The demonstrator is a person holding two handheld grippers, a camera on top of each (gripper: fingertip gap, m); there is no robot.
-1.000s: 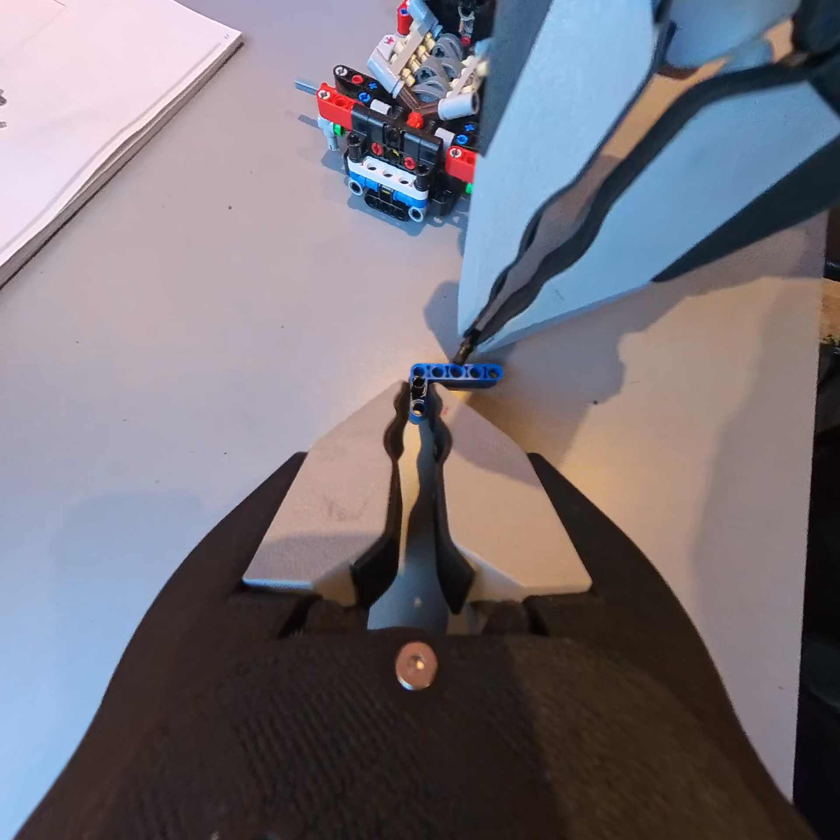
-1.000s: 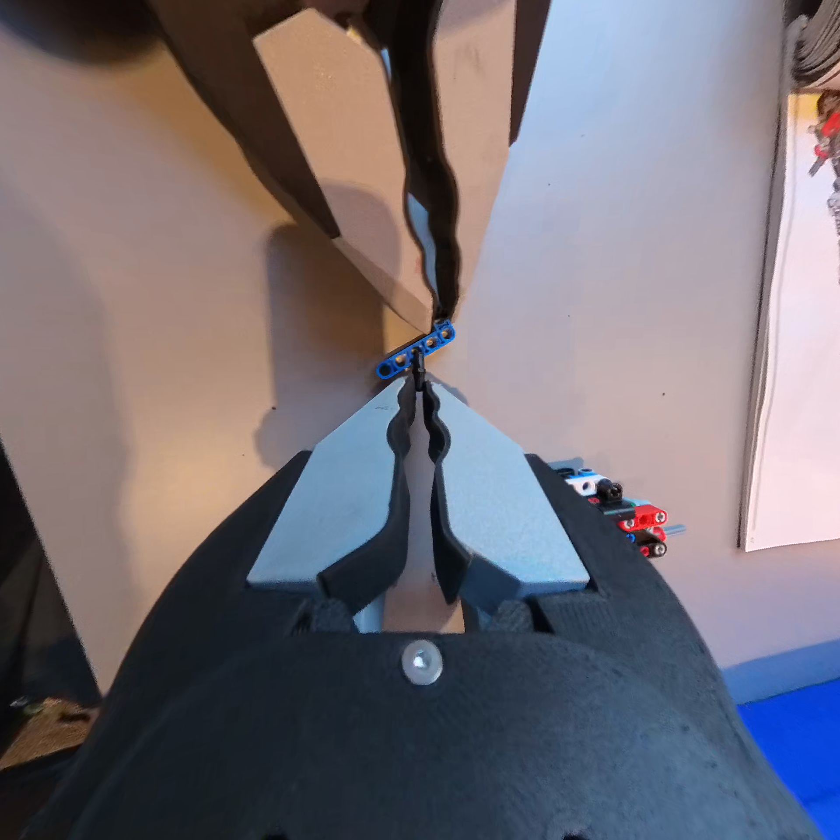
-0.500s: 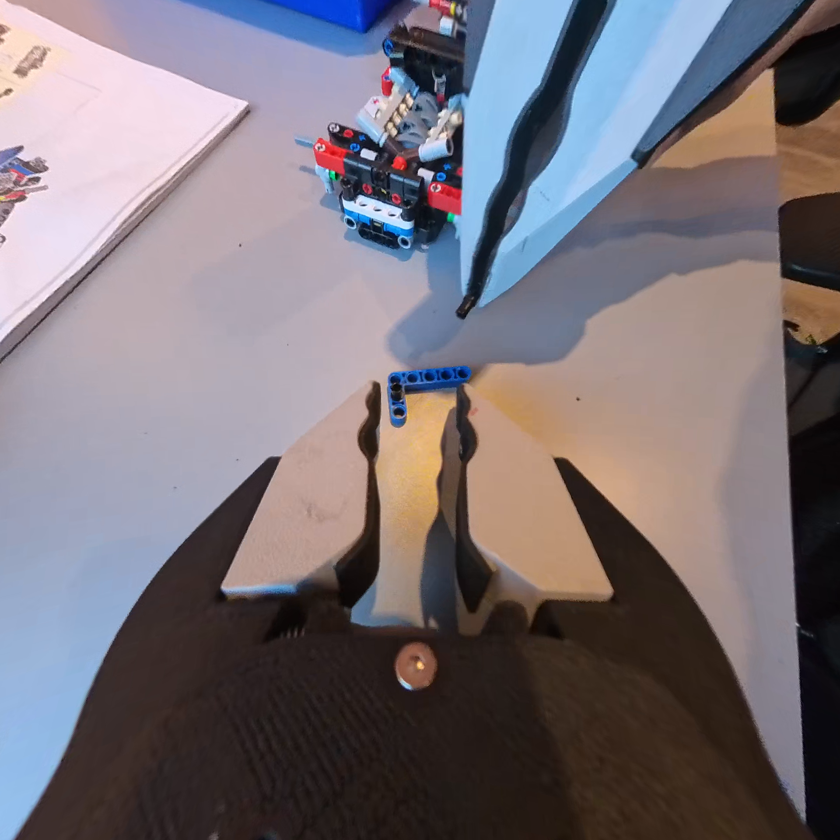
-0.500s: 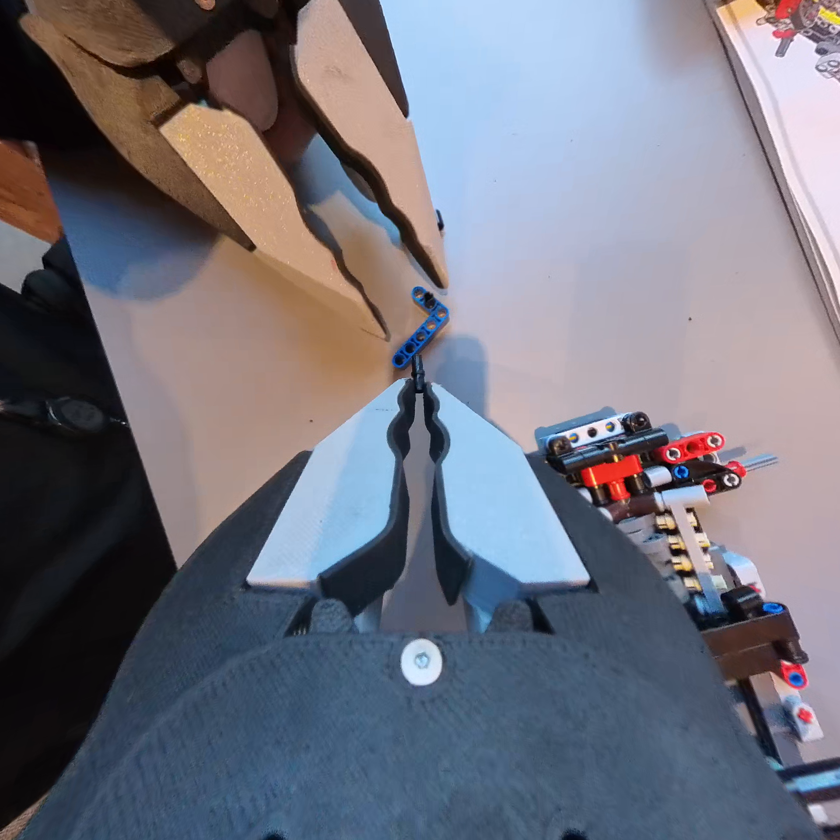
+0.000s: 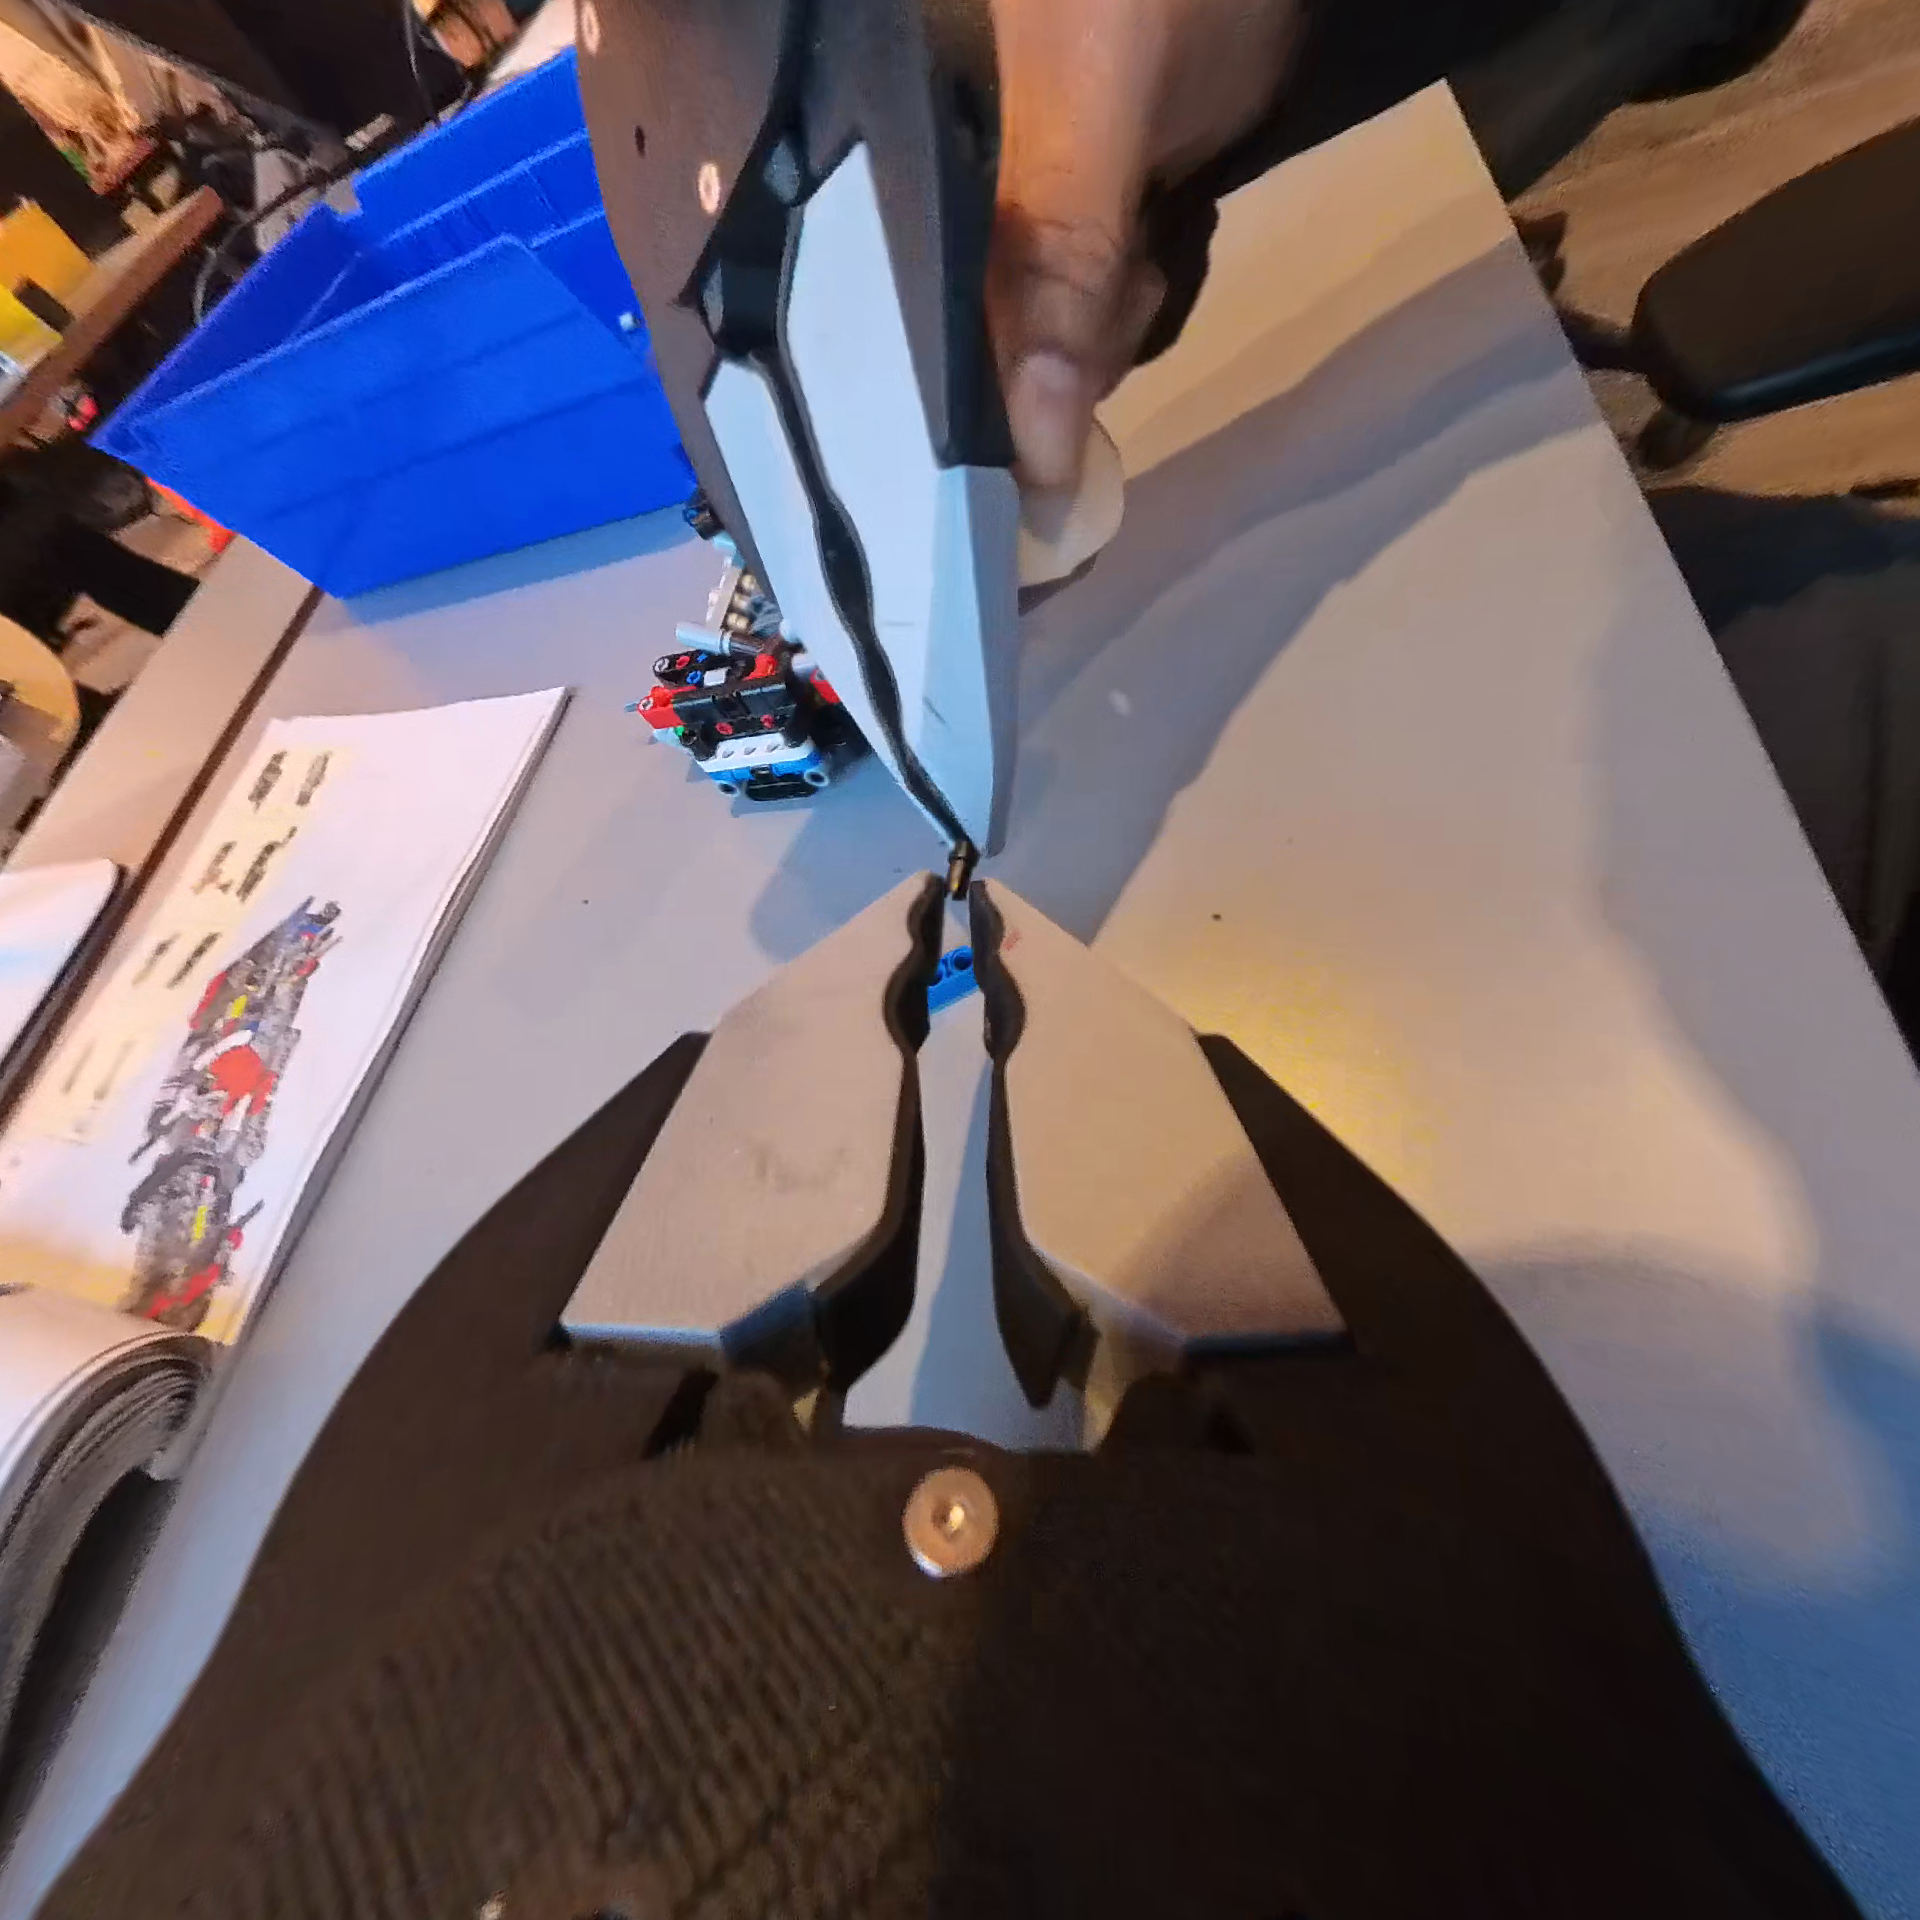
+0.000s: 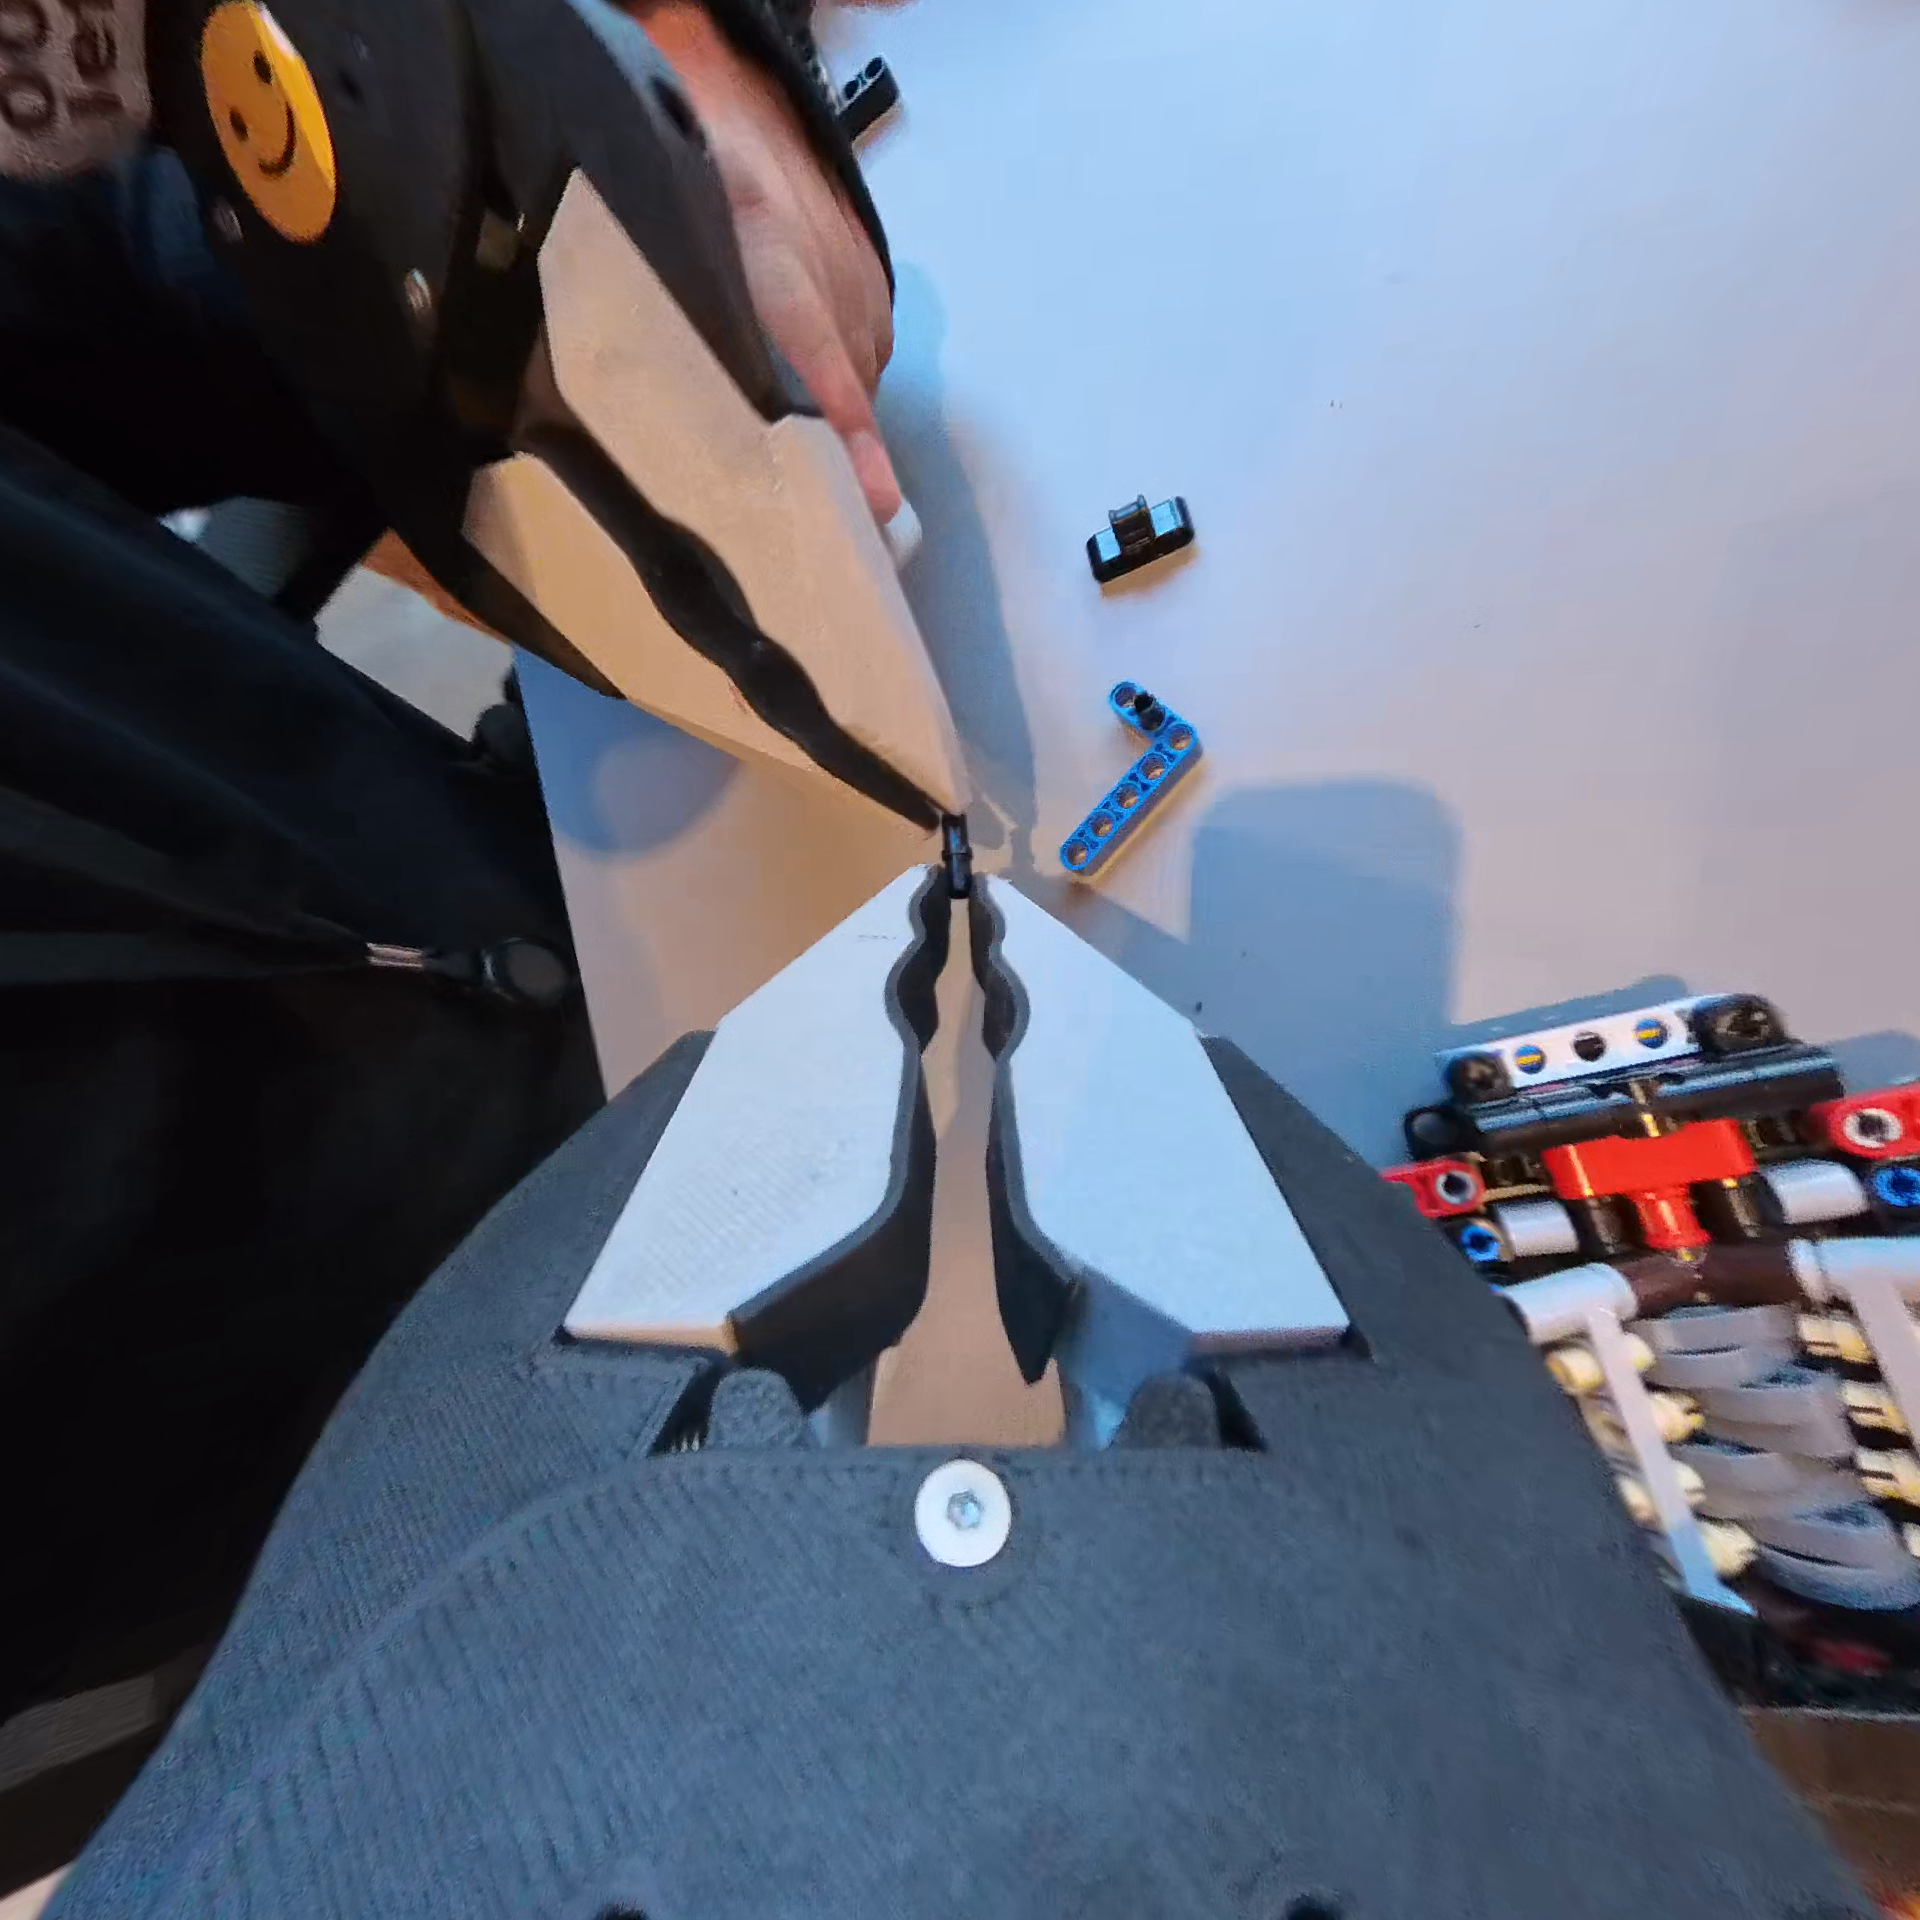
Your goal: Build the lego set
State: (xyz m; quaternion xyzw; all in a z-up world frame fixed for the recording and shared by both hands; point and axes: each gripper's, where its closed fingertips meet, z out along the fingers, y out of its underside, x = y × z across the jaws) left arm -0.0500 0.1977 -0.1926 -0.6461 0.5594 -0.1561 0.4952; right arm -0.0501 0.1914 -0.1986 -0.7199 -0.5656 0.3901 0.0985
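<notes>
A small black pin (image 6: 955,854) is pinched in my right gripper (image 6: 957,885), which is shut on its near end. My left gripper (image 5: 956,894) meets it tip to tip and is closed to pin width on the other end of the pin (image 5: 958,869). In the right wrist view the left gripper (image 6: 948,817) comes in from the upper left. The blue L-shaped beam (image 6: 1132,790) lies flat on the grey table (image 6: 1455,416) just right of the tips, with another black pin in its short arm. It shows through the left jaws' gap (image 5: 951,979).
The part-built model (image 5: 748,717) stands behind the grippers, and at the lower right in the right wrist view (image 6: 1683,1195). A small black piece (image 6: 1140,540) lies beyond the beam. An open instruction booklet (image 5: 260,935) lies left, a blue bin (image 5: 416,395) behind it. The table edge (image 5: 1621,520) runs on the right. The grippers are tip to tip, or close to it.
My left gripper let go of the blue beam, which now lies on the table, opened, then closed on the pin held by my right gripper. Both grippers have risen above the table.
</notes>
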